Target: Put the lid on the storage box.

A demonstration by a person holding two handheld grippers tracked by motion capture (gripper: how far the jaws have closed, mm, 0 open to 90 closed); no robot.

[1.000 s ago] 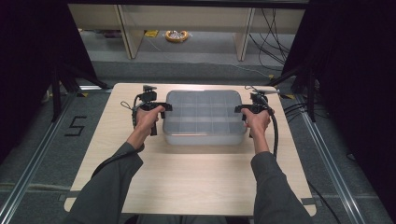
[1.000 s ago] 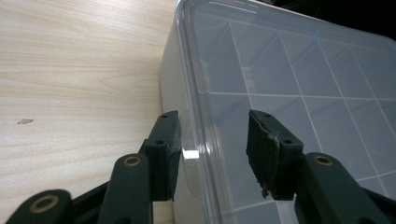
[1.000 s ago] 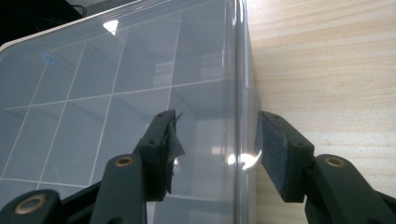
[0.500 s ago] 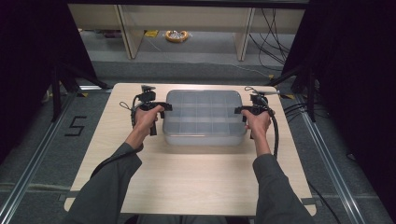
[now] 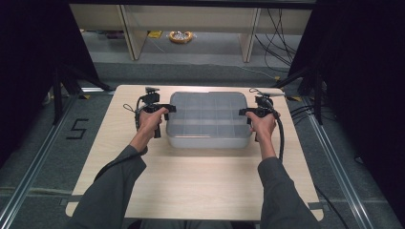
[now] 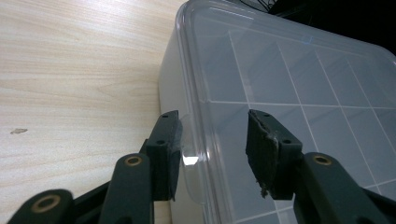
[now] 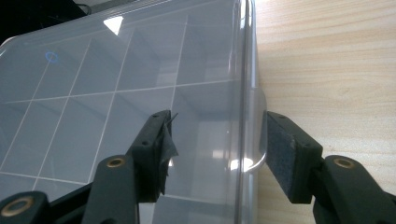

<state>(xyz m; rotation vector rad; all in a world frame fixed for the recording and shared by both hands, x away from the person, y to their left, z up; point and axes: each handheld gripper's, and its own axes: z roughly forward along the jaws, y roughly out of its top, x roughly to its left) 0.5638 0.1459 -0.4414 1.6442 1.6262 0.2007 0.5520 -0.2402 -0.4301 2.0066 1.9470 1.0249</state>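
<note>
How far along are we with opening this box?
Done: both grippers are in place, the left gripper and right gripper each open with fingers astride a rim of the box. In hand: neither has closed yet. Left: gripping and lifting the lid, which looks seated.

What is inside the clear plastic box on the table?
Through the lid of the clear plastic box, white dividers form a grid of compartments, and those in view look empty. The hand-held grippers' jaws in the close views hide parts of some compartments.
</note>
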